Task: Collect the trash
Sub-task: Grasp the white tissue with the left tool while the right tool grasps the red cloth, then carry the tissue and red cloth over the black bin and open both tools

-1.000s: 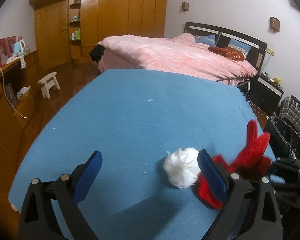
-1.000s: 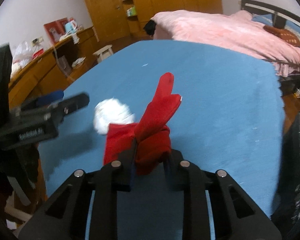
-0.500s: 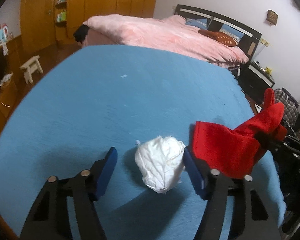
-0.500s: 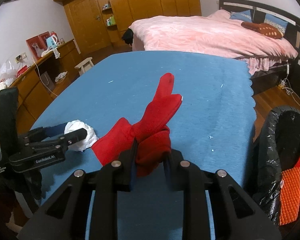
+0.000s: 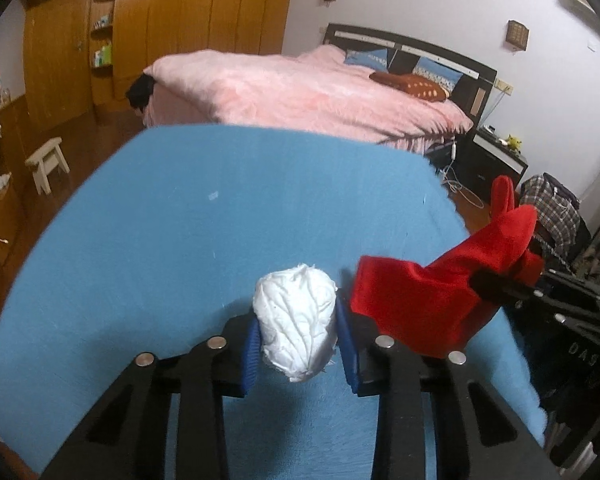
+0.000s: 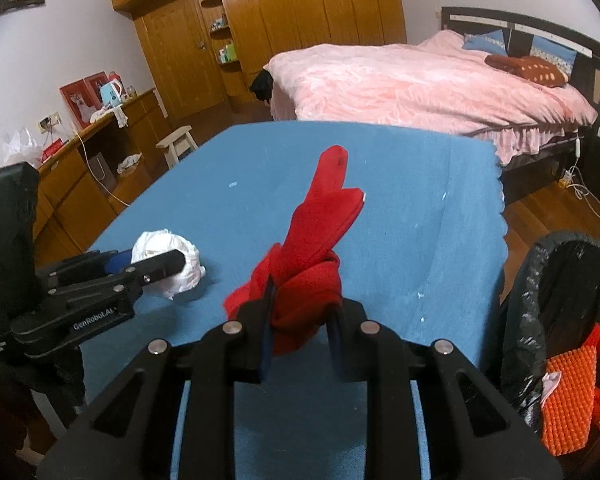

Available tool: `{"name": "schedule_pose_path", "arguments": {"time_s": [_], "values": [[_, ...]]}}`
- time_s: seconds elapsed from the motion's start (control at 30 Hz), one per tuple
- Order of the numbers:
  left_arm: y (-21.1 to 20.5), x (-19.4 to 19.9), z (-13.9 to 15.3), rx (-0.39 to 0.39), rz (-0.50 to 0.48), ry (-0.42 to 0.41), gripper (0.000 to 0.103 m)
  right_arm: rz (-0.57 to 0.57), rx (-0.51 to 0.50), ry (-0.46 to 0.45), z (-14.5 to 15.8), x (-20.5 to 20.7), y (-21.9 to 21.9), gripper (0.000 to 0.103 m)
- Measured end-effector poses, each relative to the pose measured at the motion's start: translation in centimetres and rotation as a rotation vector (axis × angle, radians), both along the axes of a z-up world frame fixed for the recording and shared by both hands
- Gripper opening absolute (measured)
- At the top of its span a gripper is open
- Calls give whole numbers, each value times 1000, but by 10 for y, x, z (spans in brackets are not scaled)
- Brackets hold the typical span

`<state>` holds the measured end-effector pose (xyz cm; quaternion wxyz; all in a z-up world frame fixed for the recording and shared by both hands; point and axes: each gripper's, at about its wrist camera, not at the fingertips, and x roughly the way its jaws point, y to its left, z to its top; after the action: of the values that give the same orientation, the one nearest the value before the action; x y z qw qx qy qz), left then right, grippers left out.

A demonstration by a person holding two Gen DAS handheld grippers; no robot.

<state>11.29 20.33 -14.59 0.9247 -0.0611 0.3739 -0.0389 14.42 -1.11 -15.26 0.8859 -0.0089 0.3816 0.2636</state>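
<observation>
A crumpled white paper ball [image 5: 295, 320] sits on the blue table [image 5: 203, 248]. My left gripper [image 5: 297, 344] is shut on it, blue pads against both its sides. The ball also shows in the right wrist view [image 6: 175, 262], with the left gripper [image 6: 155, 264] around it. My right gripper [image 6: 300, 334] is shut on a red cloth [image 6: 316, 236] and holds it above the table. The red cloth [image 5: 444, 280] hangs just right of the paper ball in the left wrist view.
A bin lined with a black bag [image 6: 556, 280] stands off the table's right edge, with an orange knitted thing [image 6: 568, 400] in it. A pink bed [image 6: 420, 84] lies beyond the table. Wooden cabinets [image 6: 99, 184] and a small stool [image 6: 177, 144] are at left.
My left gripper has moved in around the paper ball and closed on it. My right gripper has lifted the red cloth and swung right, bringing the bin into view.
</observation>
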Motion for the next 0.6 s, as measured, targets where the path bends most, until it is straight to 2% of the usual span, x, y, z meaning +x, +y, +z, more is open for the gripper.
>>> {"name": "schedule_pose_path", "arguments": {"time_s": [0.33, 0.6], "values": [[-16, 0, 56, 36, 21, -91, 33, -10, 26, -58, 41, -1, -12, 22], [-34, 0, 84, 38, 8, -132, 33, -37, 37, -115, 76, -7, -34, 22]]}}
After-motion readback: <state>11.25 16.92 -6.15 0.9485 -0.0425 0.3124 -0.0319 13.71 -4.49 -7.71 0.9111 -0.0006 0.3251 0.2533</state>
